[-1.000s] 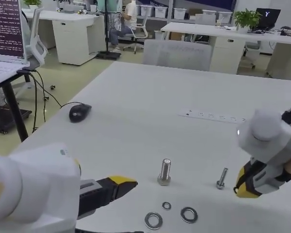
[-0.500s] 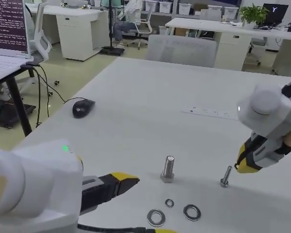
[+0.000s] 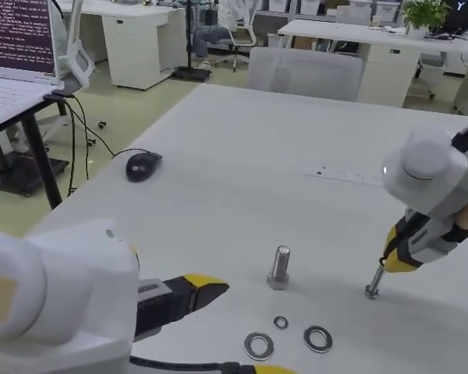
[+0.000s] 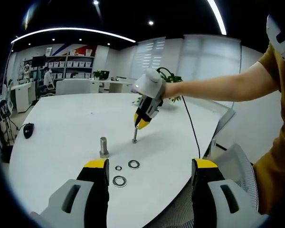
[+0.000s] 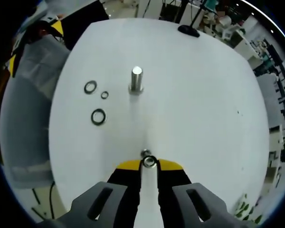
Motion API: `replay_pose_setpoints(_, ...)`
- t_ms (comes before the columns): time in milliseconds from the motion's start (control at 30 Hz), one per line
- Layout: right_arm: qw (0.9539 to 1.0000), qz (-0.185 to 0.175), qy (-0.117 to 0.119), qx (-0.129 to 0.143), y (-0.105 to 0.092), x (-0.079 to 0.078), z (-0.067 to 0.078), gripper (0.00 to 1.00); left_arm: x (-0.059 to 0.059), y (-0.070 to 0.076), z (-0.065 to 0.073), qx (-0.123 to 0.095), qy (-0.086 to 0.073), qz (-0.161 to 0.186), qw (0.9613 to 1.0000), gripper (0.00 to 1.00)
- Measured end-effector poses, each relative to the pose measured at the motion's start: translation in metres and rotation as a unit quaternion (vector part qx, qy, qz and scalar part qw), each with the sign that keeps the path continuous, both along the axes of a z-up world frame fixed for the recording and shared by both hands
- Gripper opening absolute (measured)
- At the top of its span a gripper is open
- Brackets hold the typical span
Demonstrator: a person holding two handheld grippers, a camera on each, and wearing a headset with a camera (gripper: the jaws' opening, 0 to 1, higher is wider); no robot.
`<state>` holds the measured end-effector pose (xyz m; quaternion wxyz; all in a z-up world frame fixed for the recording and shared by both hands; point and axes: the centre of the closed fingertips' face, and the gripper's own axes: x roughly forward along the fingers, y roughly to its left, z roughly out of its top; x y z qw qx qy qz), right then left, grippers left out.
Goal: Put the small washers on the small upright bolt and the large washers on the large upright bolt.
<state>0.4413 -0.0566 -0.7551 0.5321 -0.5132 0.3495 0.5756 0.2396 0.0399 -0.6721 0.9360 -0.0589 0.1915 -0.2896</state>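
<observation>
White bench [image 3: 242, 156] roomy; right hand-held gripper [image 5: 149, 167] pinches washer [image 5: 149, 162], left [image 4: 150, 165] agape, empty

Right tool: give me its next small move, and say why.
Likely ease the right tool straight down a touch, then open it. Its jaws pinch a small washer right at the top of the small bolt. Whether the washer is already over the thread I cannot tell, so lowering before release seems safest.

White desks [image 3: 132, 39], grey chair [image 3: 304, 74], potted plant [image 3: 425, 12]
</observation>
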Motion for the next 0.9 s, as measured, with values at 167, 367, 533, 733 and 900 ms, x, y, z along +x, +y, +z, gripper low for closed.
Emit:
replay_pose_setpoints(167,1.0,0.001,0.002,-0.003,0.0,0.002,-0.003,0.12,0.001,0.001,-0.001,0.001,0.002,0.0,1.0,0.7)
replay_pose_setpoints(367,1.0,-0.001,0.005,-0.006,0.0,0.003,-0.007,0.12,0.002,0.001,0.0,-0.001,0.001,0.0,1.0,0.7)
replay_pose_setpoints(533,0.9999,-0.001,0.007,-0.01,-0.001,0.004,-0.011,0.12,0.002,0.001,-0.001,-0.003,0.003,0.001,1.0,0.7)
replay_pose_setpoints(733,0.9998,0.003,0.009,-0.015,0.001,0.005,-0.018,0.12,0.002,0.003,0.0,-0.001,0.003,0.003,1.0,0.7)
replay_pose_setpoints(900,0.9997,0.003,0.014,-0.019,0.001,0.006,-0.027,0.13,0.003,0.004,0.0,-0.001,0.004,0.004,1.0,0.7)
